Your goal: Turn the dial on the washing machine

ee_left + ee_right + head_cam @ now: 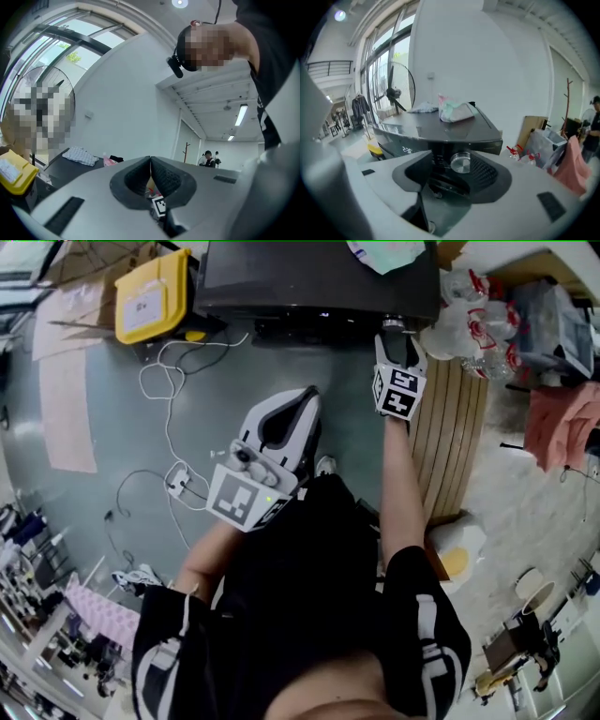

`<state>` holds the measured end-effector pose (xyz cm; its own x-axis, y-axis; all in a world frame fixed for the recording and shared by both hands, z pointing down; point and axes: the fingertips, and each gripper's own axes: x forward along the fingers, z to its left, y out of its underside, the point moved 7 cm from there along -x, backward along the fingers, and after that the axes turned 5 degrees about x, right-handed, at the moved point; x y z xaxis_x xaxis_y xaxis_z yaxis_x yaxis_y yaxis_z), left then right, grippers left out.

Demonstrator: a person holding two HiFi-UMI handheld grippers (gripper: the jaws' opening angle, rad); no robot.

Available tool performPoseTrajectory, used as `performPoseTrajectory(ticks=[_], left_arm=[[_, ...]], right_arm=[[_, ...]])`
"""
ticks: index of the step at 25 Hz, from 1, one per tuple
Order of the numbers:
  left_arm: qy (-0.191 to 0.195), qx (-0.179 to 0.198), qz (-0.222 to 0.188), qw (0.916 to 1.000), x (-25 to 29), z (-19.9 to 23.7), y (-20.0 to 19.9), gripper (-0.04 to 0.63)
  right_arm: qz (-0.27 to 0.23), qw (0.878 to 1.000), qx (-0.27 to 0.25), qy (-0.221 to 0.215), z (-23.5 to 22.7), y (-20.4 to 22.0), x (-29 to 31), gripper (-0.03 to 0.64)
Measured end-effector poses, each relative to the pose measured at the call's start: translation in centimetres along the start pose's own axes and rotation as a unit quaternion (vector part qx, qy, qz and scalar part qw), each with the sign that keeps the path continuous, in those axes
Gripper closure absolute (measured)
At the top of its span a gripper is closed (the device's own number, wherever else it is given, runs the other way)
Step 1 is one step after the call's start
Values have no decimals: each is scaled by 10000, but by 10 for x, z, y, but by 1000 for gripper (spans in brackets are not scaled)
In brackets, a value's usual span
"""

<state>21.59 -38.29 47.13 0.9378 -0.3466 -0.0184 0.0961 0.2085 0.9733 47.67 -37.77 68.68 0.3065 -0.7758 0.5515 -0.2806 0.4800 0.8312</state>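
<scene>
At twelve o'clock below me stands the dark grey washing machine (pixel 309 277). Only the right gripper view shows its round silver metal dial (pixel 461 162), between my right gripper's (pixel 452 172) parted jaws. My left gripper (pixel 150 165), pressed together and empty, points upward. A yellow plastic bin (pixel 155 294) sits at ten o'clock.

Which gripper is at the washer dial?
The right gripper: it is up at the washing machine, jaws apart with the silver dial between them, not clamped on it. The left gripper is shut, empty, held near the person's torso.
</scene>
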Motion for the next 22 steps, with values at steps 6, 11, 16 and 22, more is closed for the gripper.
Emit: performPoseTrajectory(ticks=[6, 11, 16, 22], left_arm=[[-400, 335, -301, 9982, -91, -97, -60, 574], [-650, 473, -447, 9958, -165, -159, -93, 574], [-743, 650, -545, 9936, -216, -188, -114, 574], [-810, 699, -573, 9926, -262, -187, -121, 574]], right_arm=[[-600, 9936, 623, -723, 24, -36, -193, 562], [-1088, 9875, 669, -925, 41, -48, -333, 586], [-1423, 9827, 591, -1027, 58, -51, -426, 591], [-1772, 9753, 655, -1142, 95, -48, -496, 591]])
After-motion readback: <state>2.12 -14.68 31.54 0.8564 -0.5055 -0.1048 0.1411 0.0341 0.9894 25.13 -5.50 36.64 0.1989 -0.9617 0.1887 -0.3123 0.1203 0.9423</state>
